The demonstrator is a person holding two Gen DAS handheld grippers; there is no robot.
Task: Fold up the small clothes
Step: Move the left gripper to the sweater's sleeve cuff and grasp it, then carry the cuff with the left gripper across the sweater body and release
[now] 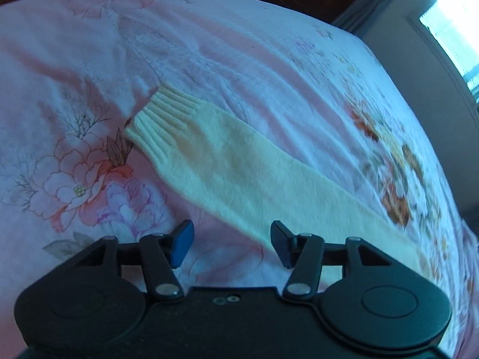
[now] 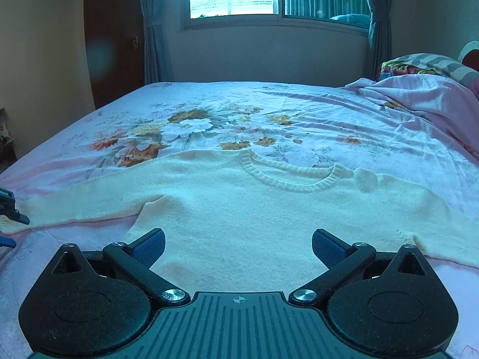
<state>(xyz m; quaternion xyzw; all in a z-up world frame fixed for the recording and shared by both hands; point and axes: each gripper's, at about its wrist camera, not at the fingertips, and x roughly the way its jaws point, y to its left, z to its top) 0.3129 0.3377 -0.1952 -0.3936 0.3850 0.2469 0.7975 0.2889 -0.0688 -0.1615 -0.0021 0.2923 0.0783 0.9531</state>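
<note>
A cream sweater [image 2: 239,209] lies flat, front up, on a floral bedspread [image 2: 359,113], neckline away from the right gripper [image 2: 238,248]. Its 2 sleeves stretch out to either side.

The left gripper [image 1: 232,243] hangs over 1 sleeve [image 1: 227,167]. That sleeve's long axis runs diagonally up and to the left from the fingers, ending in a ribbed cuff [image 1: 163,119] well ahead of them. The blue pads are apart, with the sleeve's near stretch below the gap between them; nothing is clamped. This gripper is the nearer one to that sleeve, so the sleeve fold likely falls to it.

The right gripper points across the sweater's body from the hem side, fingers wide apart and empty.

The hem is hidden under the right gripper's housing. The other sleeve is cut off at the right edge. The left view is blurred toward its right side. The left gripper shows only as a sliver in the right view.
</note>
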